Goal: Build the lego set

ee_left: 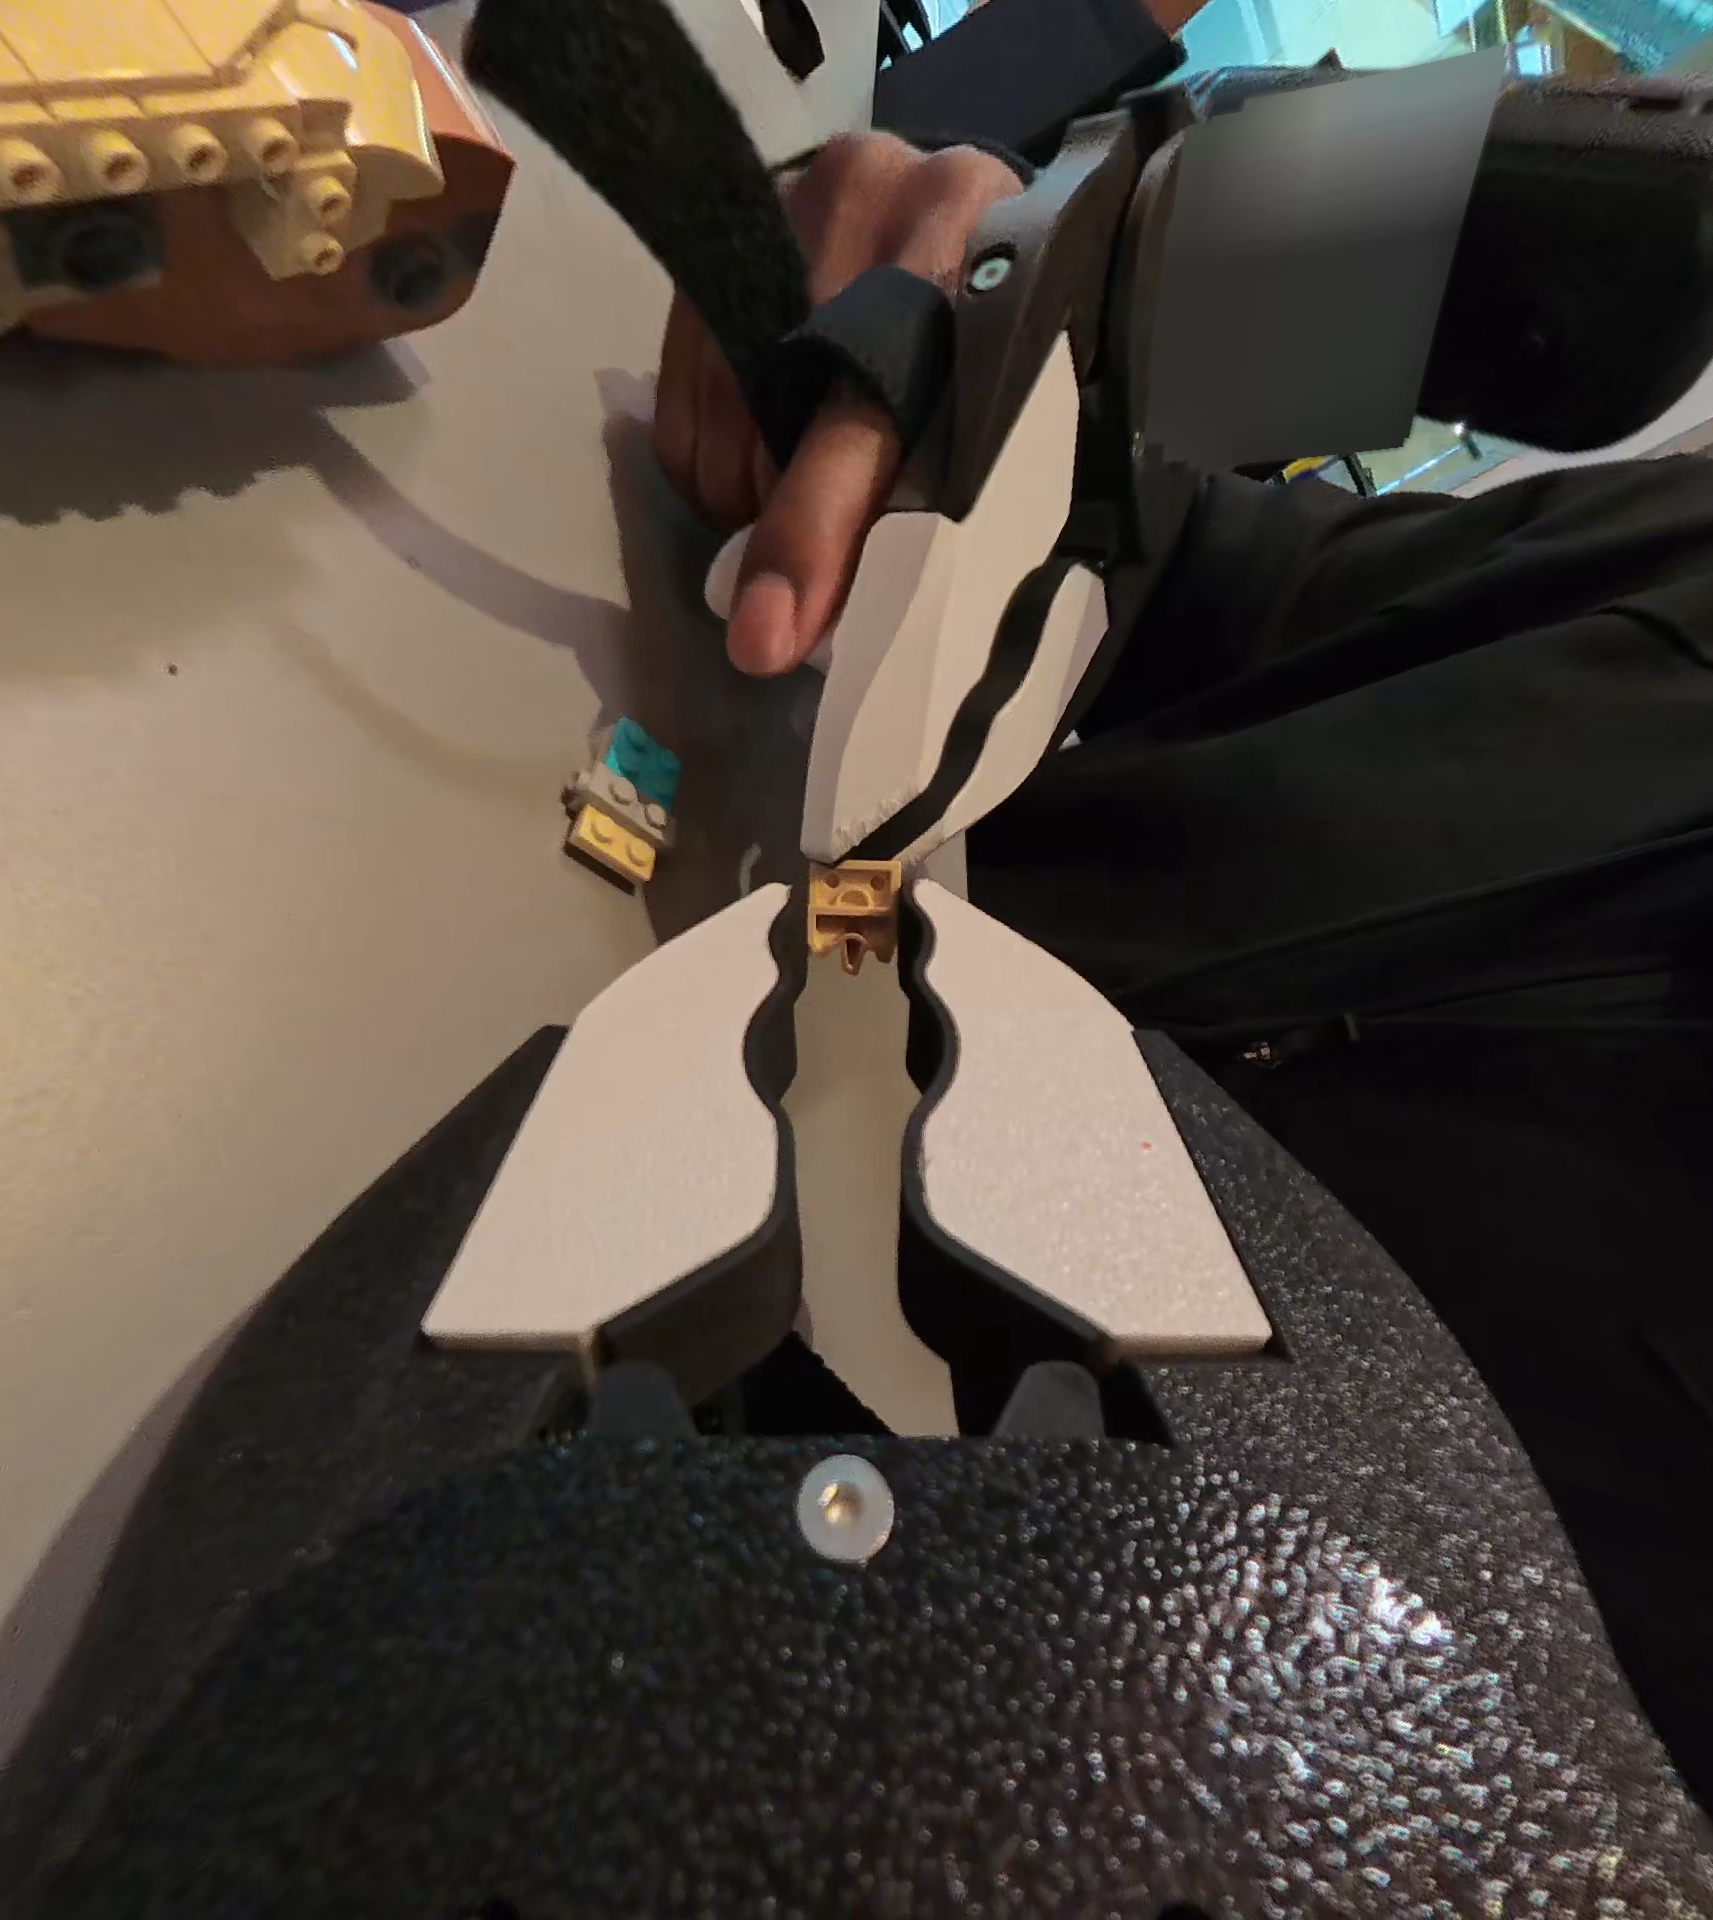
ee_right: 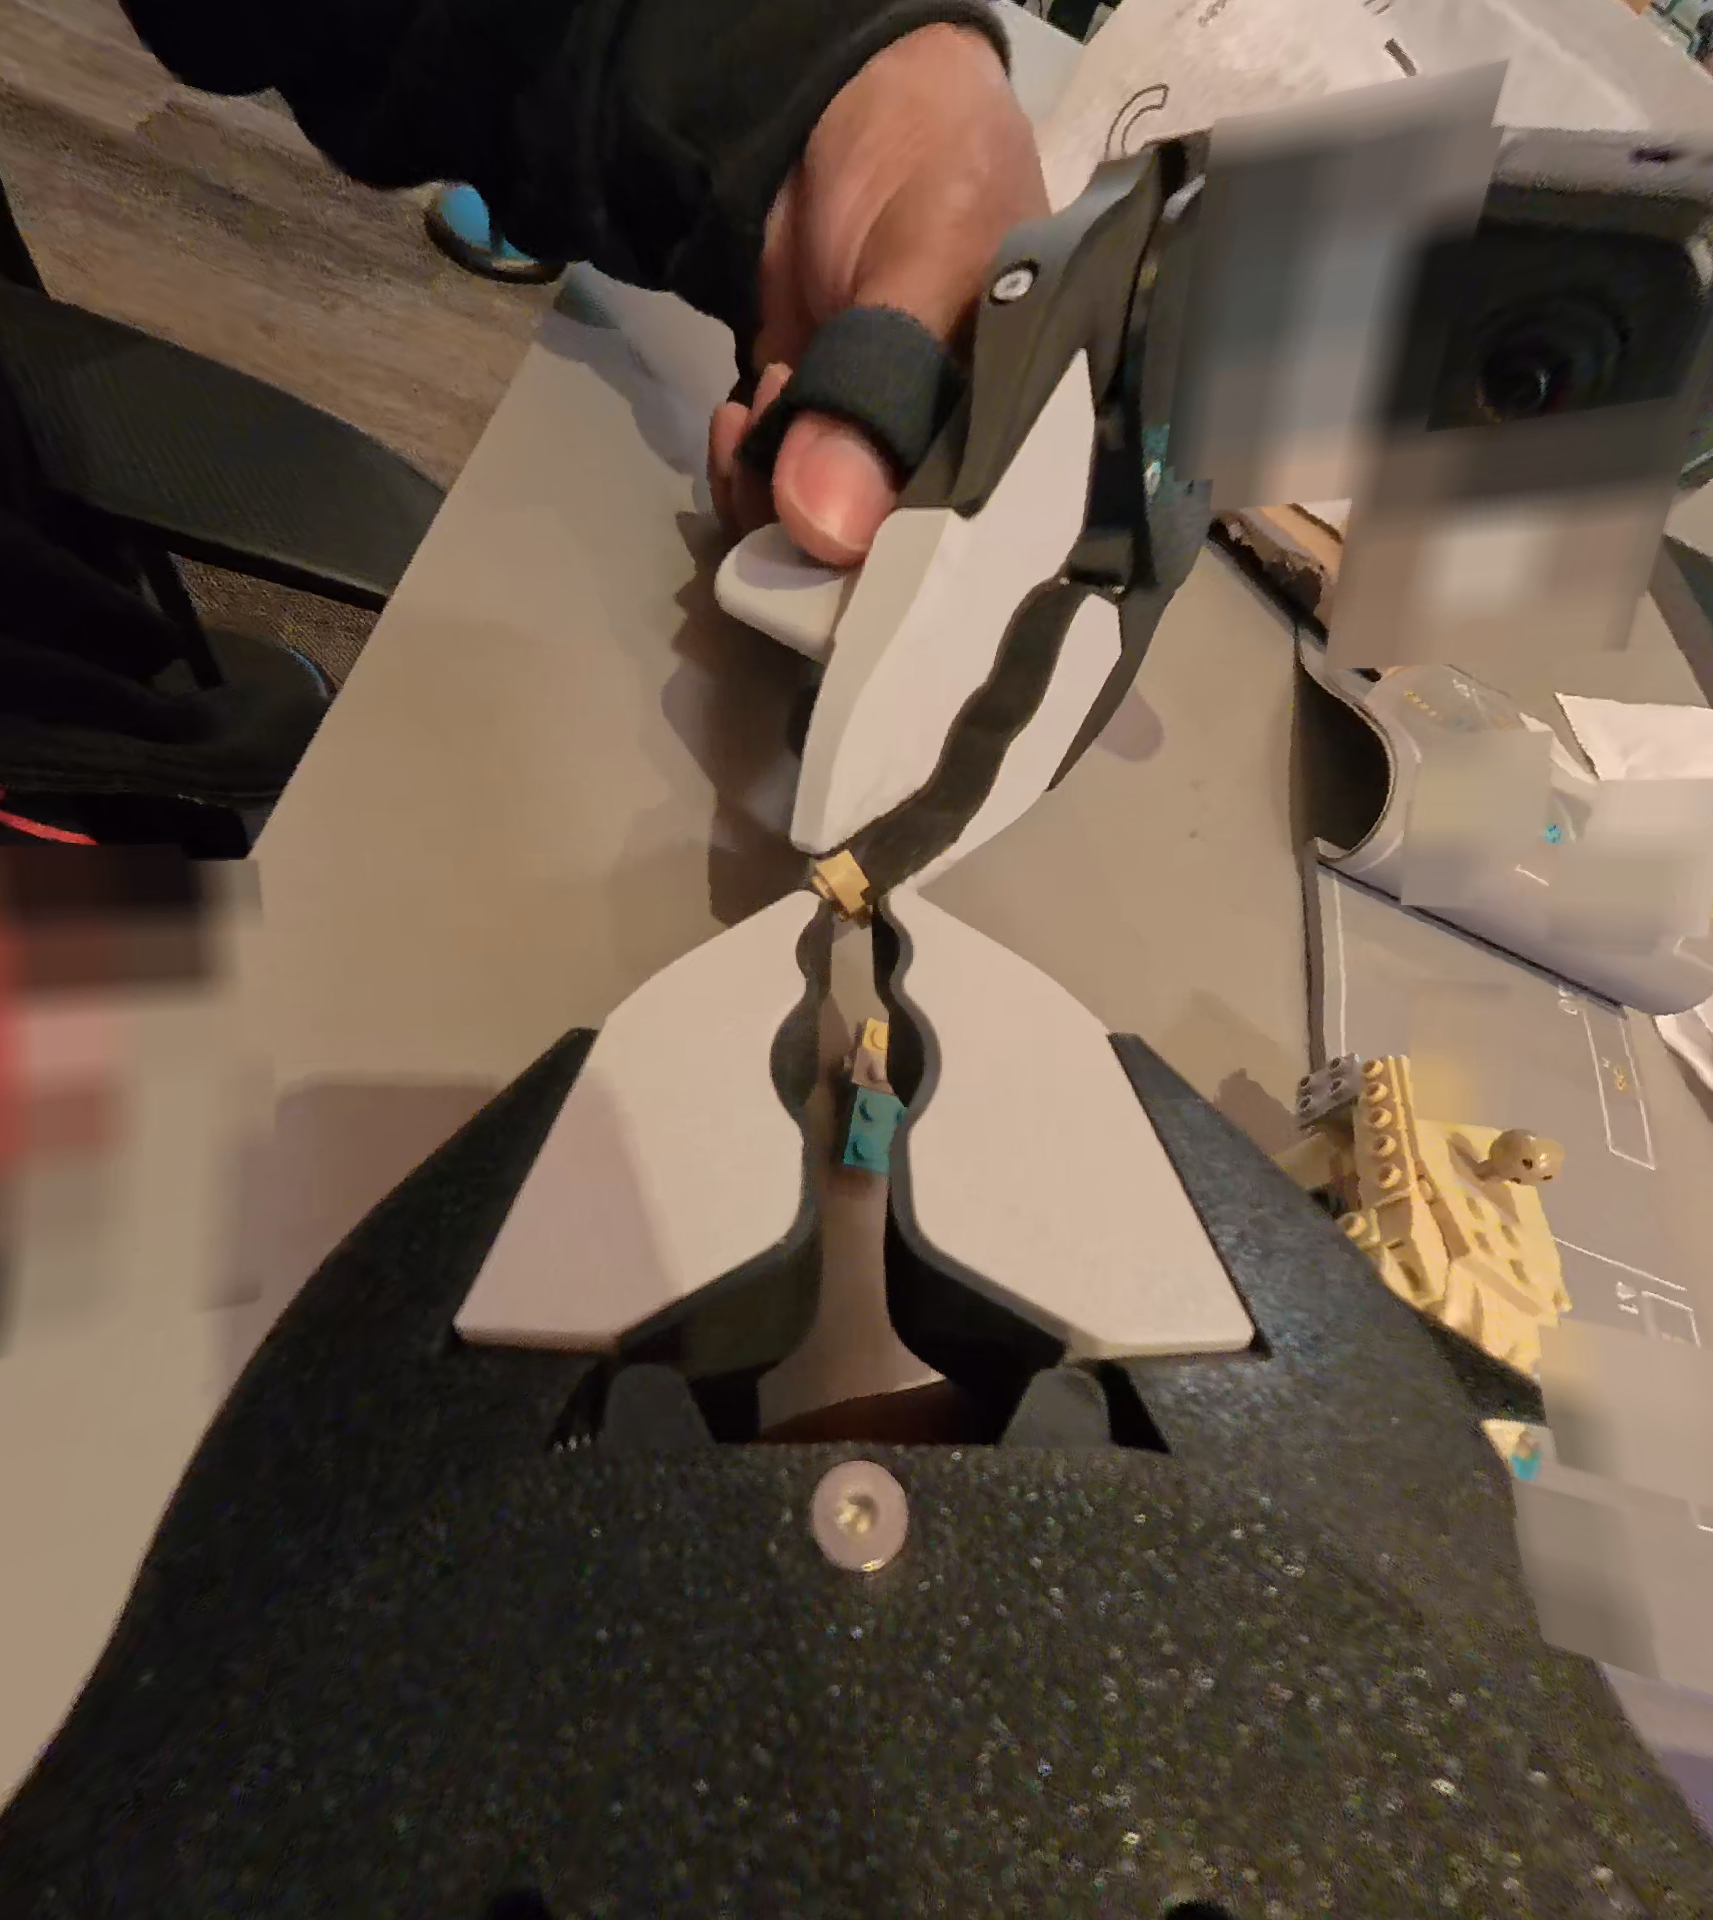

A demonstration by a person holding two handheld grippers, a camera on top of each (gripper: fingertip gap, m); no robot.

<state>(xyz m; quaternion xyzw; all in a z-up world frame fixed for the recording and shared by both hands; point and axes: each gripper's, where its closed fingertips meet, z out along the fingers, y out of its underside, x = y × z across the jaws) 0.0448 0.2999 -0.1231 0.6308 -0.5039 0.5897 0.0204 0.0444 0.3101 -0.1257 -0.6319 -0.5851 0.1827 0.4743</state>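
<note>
A small tan Lego piece [ee_left: 853, 914] is held above the table, pinched between the fingertips of my left gripper [ee_left: 853, 902]. My right gripper [ee_left: 875, 847] comes in from above, tip to tip with the left, and its tips touch the top of the piece. In the right wrist view the same tan piece [ee_right: 844, 885] sits at the tips of my right gripper [ee_right: 847, 920], whose jaws are nearly closed around its lower edge. The left gripper [ee_right: 836, 854] meets it from the far side. A small teal, grey and yellow sub-assembly [ee_left: 623, 816] lies on the table below [ee_right: 873, 1112].
A large tan and brown Lego build [ee_left: 156, 177] stands at the top left, and shows at the right in the right wrist view [ee_right: 1434, 1216]. Papers and a grey-white object [ee_right: 1517, 831] lie at the far right. The grey table [ee_right: 478, 727] ends at the left beside a dark chair [ee_right: 156, 436]. My two grippers' fingertips are within a few centimetres of each other.
</note>
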